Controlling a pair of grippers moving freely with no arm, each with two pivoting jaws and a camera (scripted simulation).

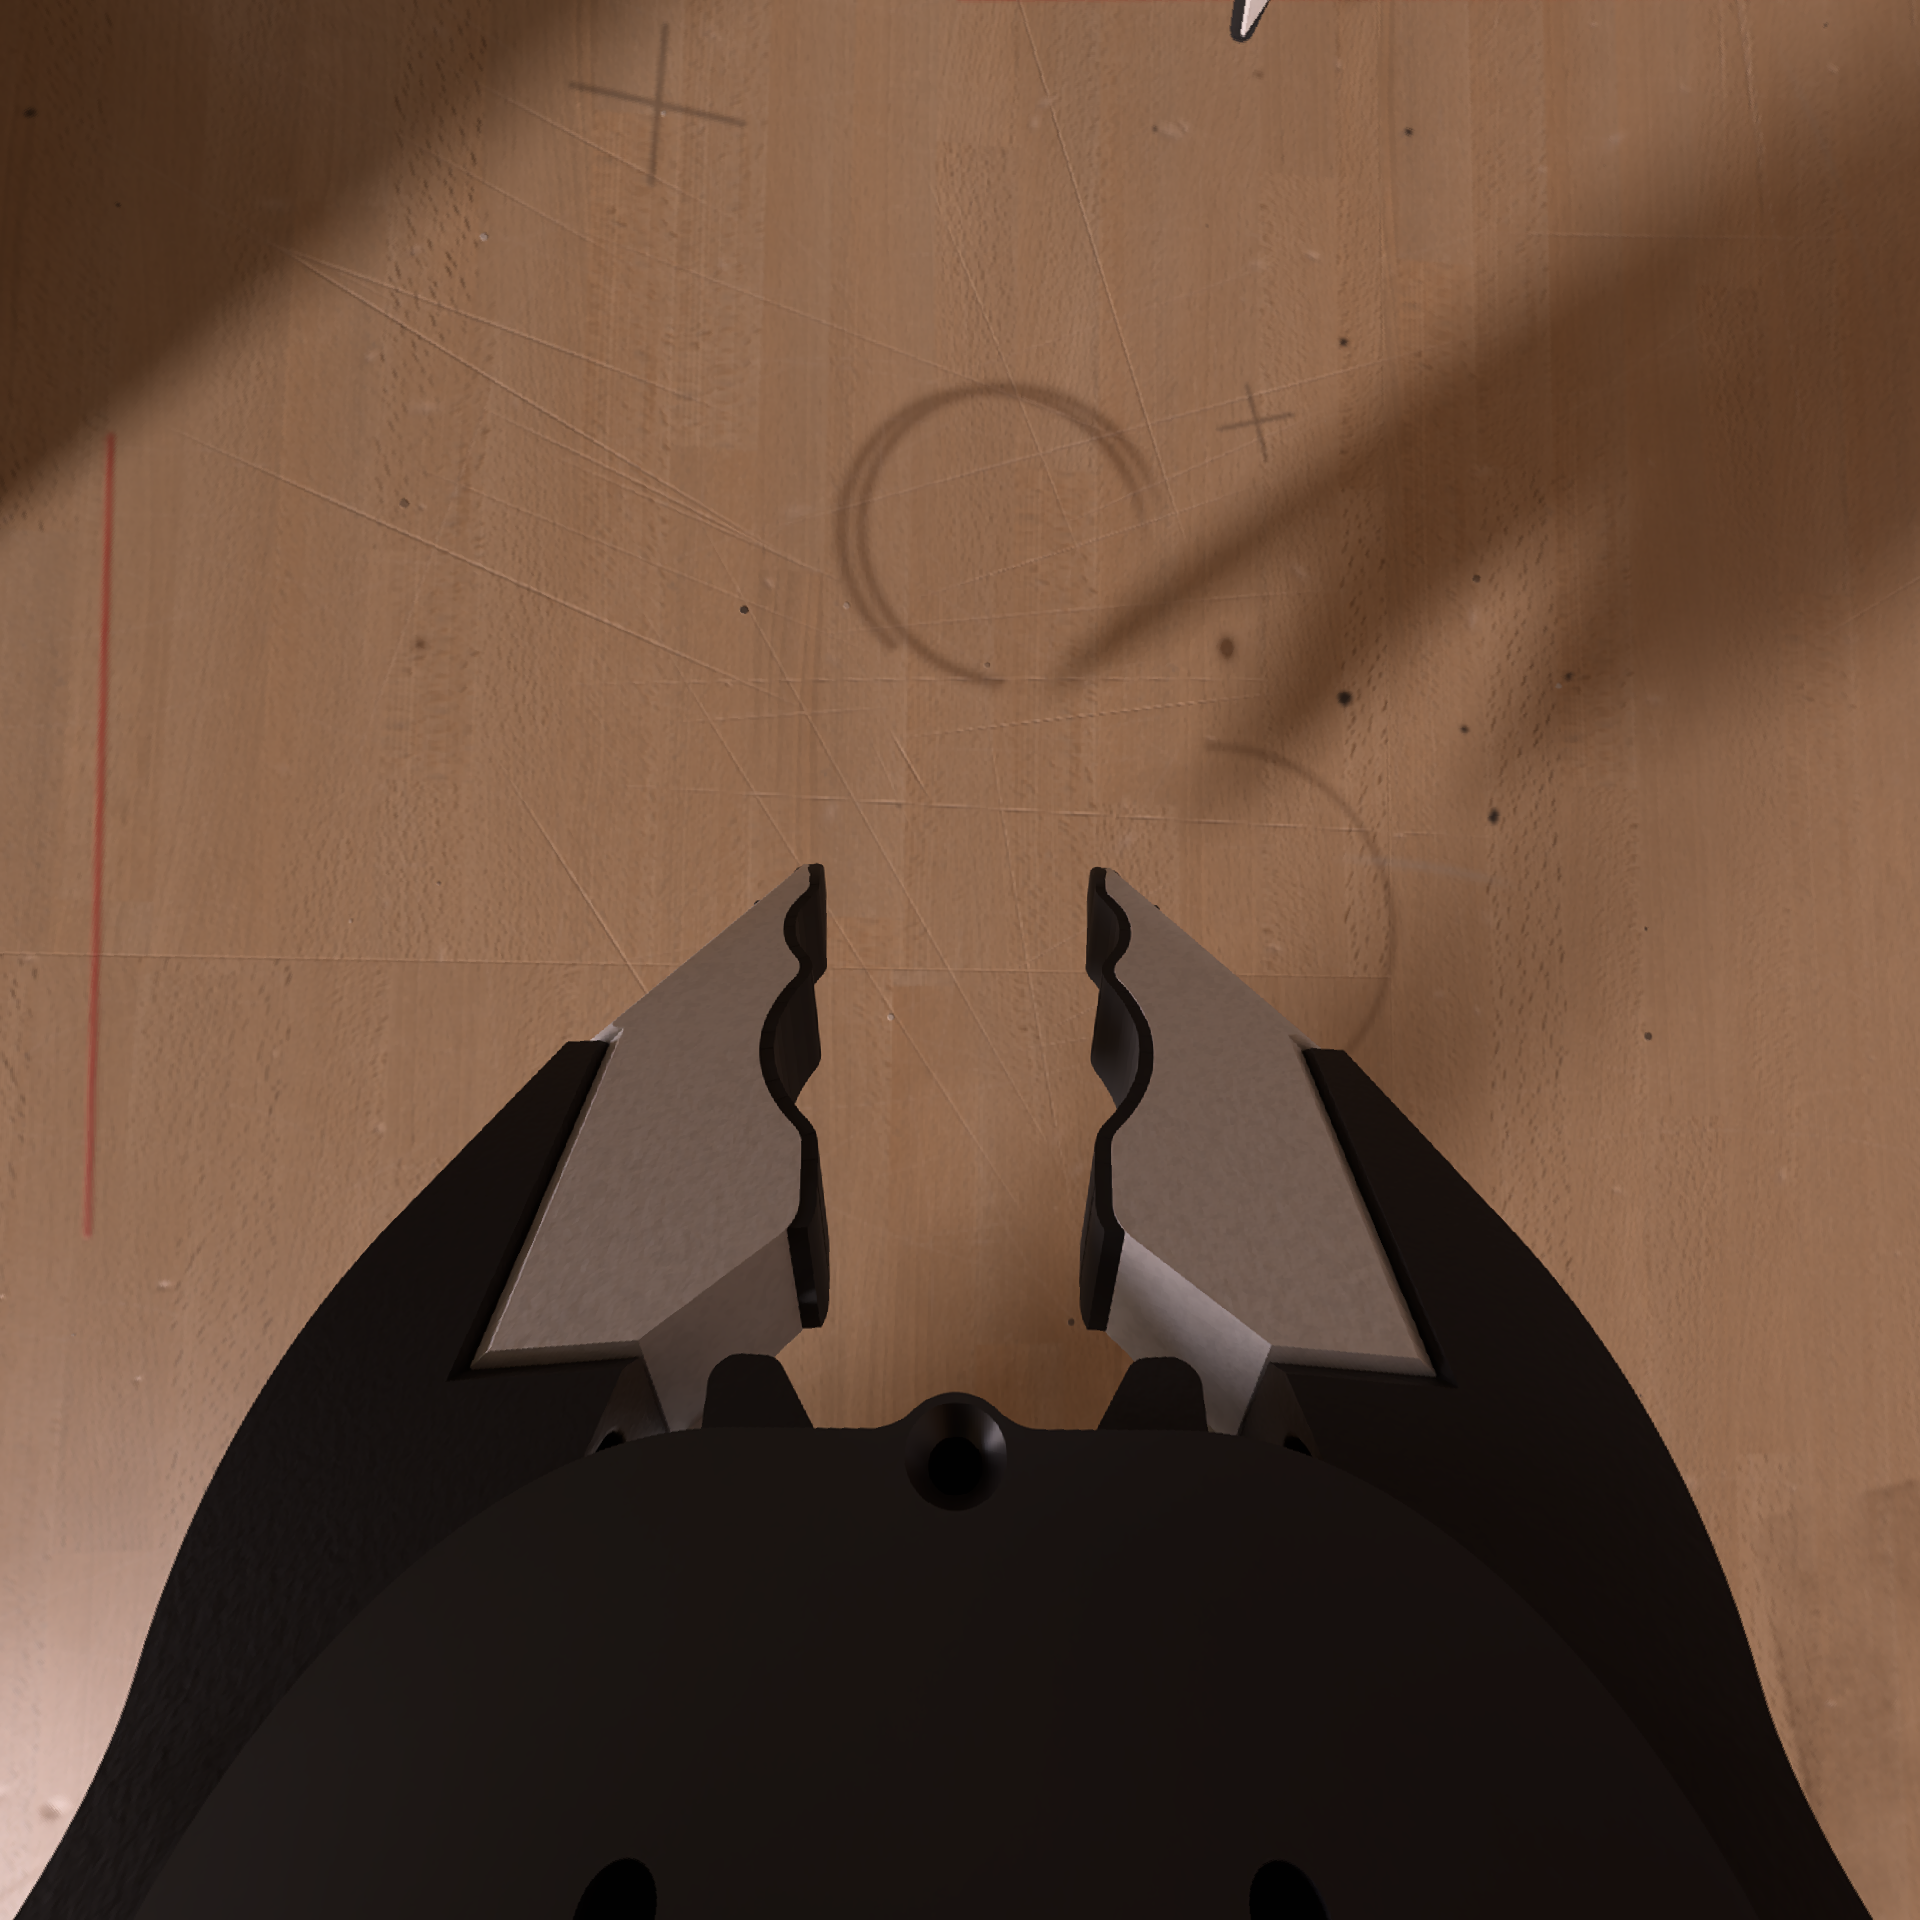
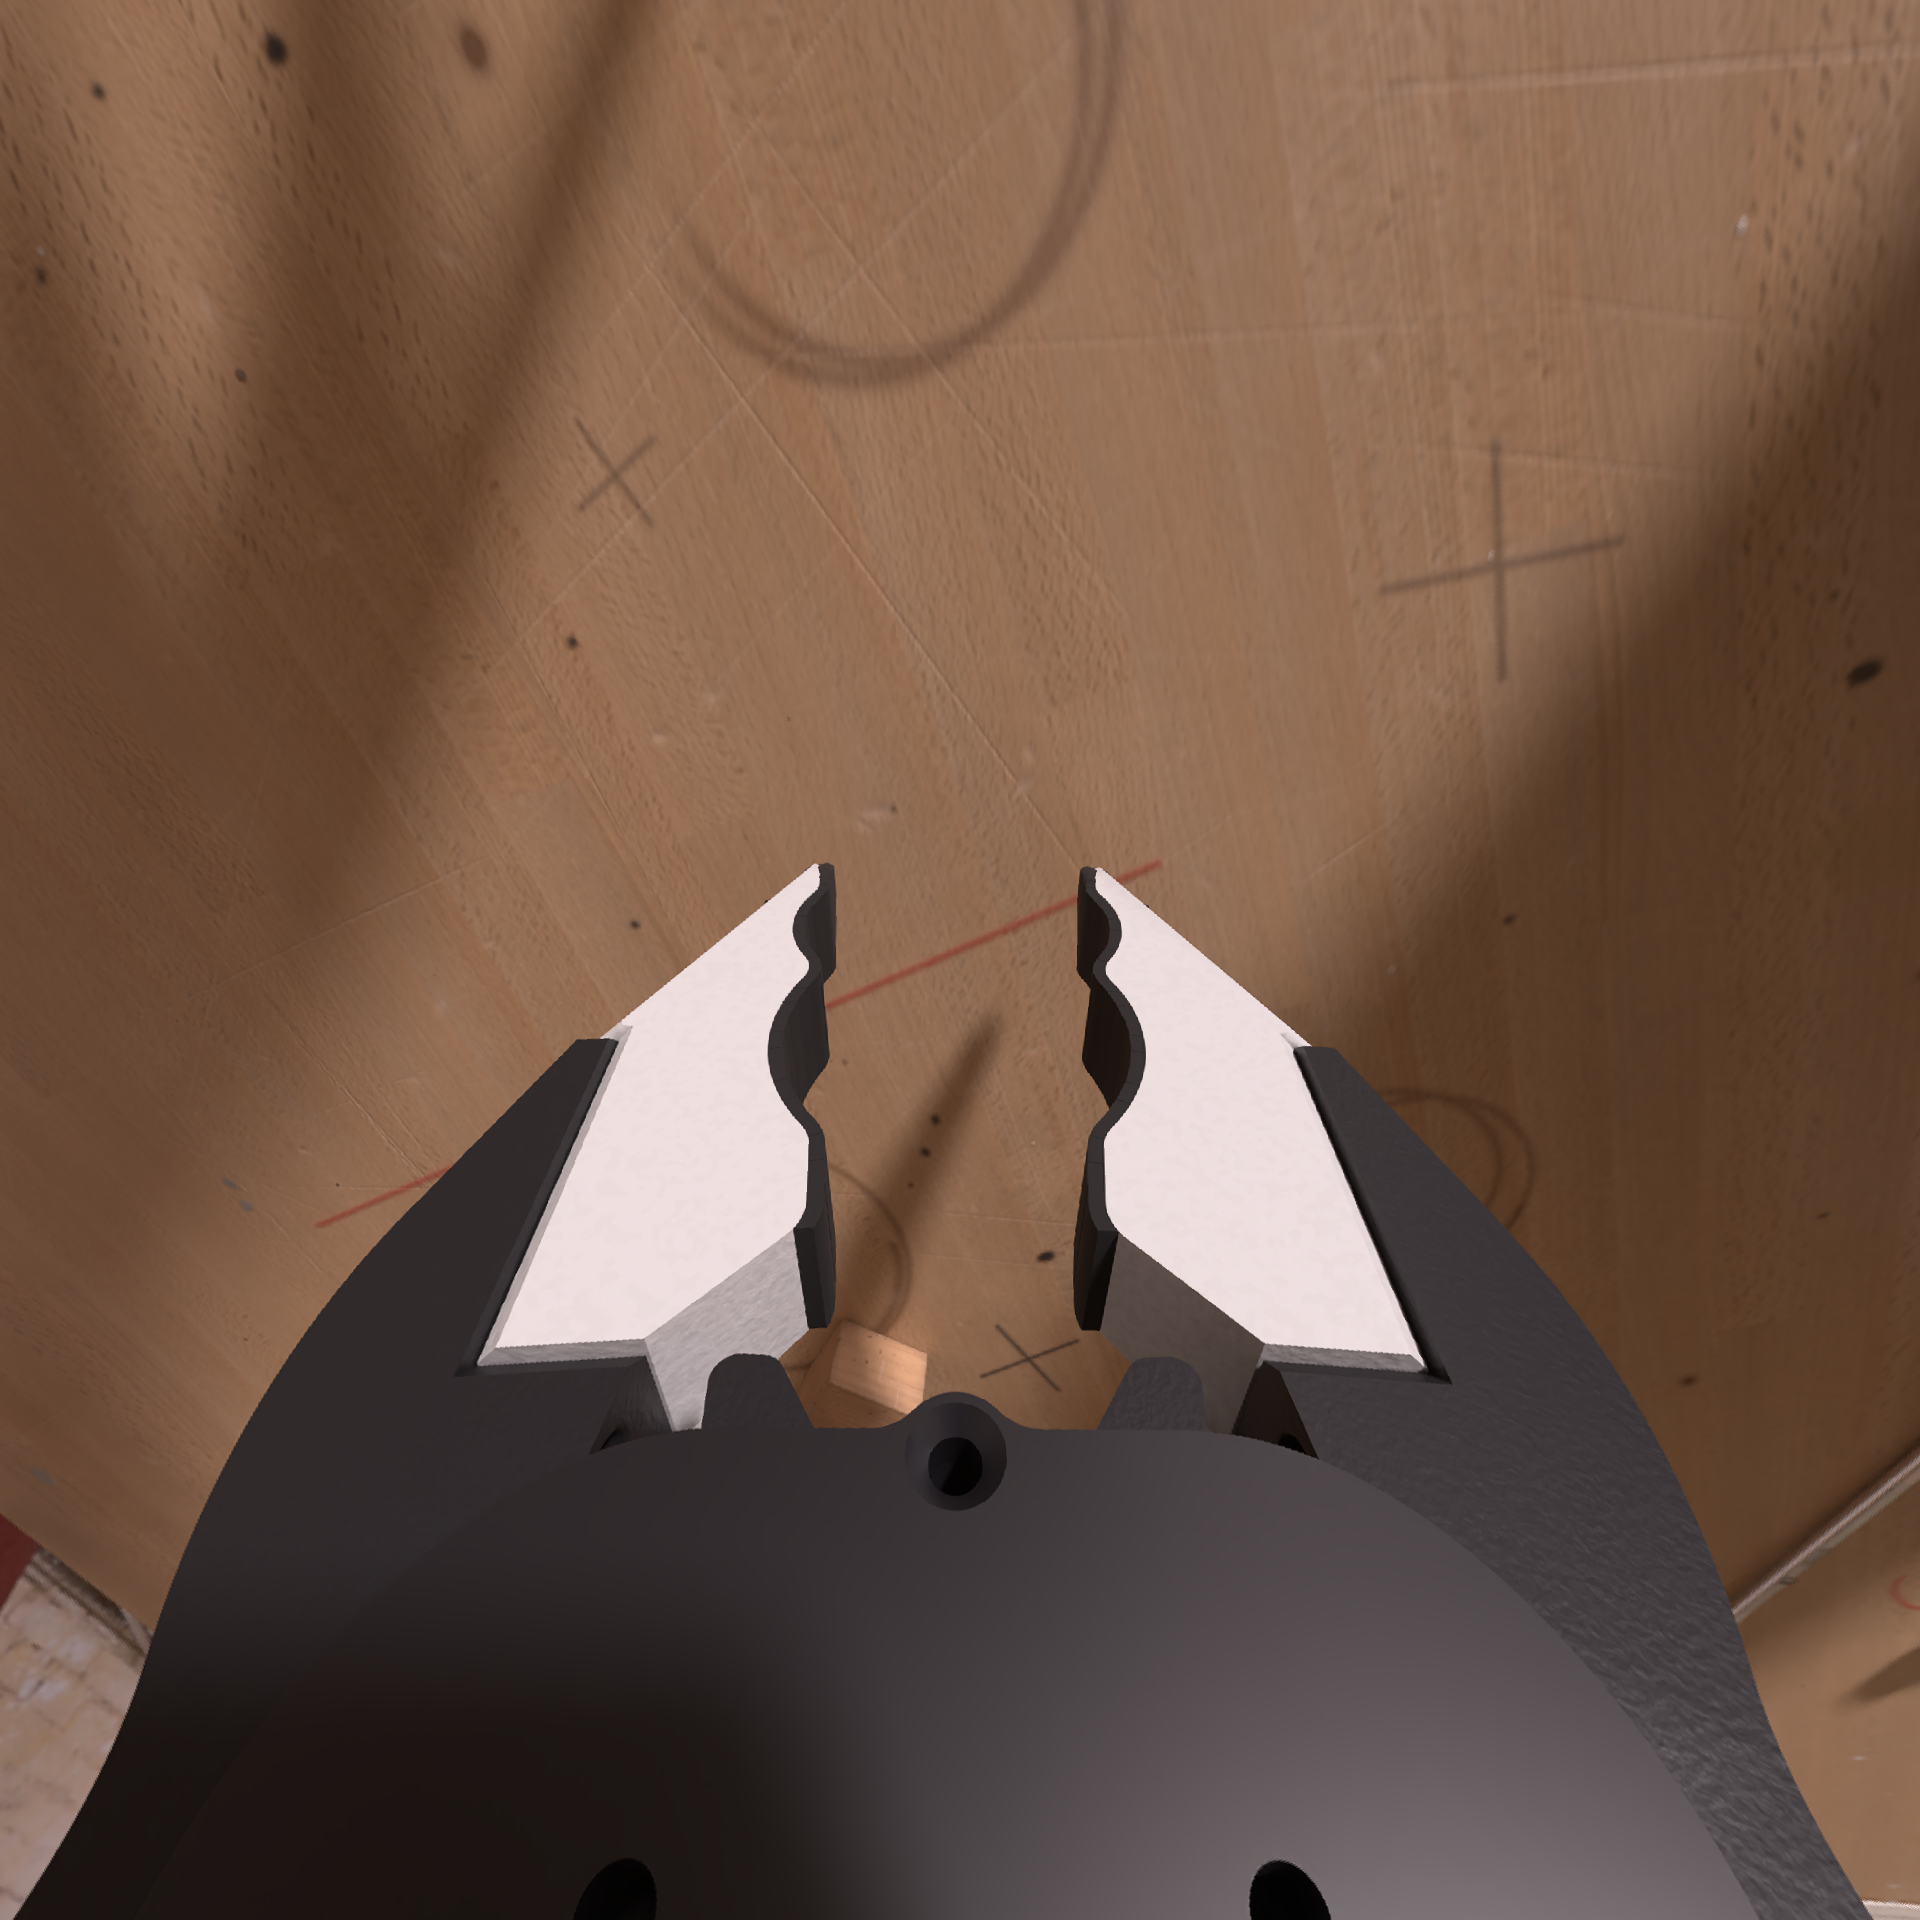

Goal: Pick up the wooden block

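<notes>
The wooden block (image 2: 878,1374) is a small pale piece lying on the wooden tabletop. It shows only in the right wrist view, low between the bases of my right fingers and partly hidden by the gripper body. My right gripper (image 2: 956,871) is open and empty, its fingertips well past the block and above the table. My left gripper (image 1: 956,871) is open and empty over bare tabletop. The block does not show in the left wrist view.
The wooden tabletop (image 1: 520,623) bears pencil crosses, ring marks, scratches and a red line (image 1: 99,831). A red line (image 2: 987,935) also crosses it in the right wrist view. The table's edge (image 2: 1829,1538) shows at lower right, with floor at lower left (image 2: 52,1683). A white tip (image 1: 1252,16) shows at the top edge.
</notes>
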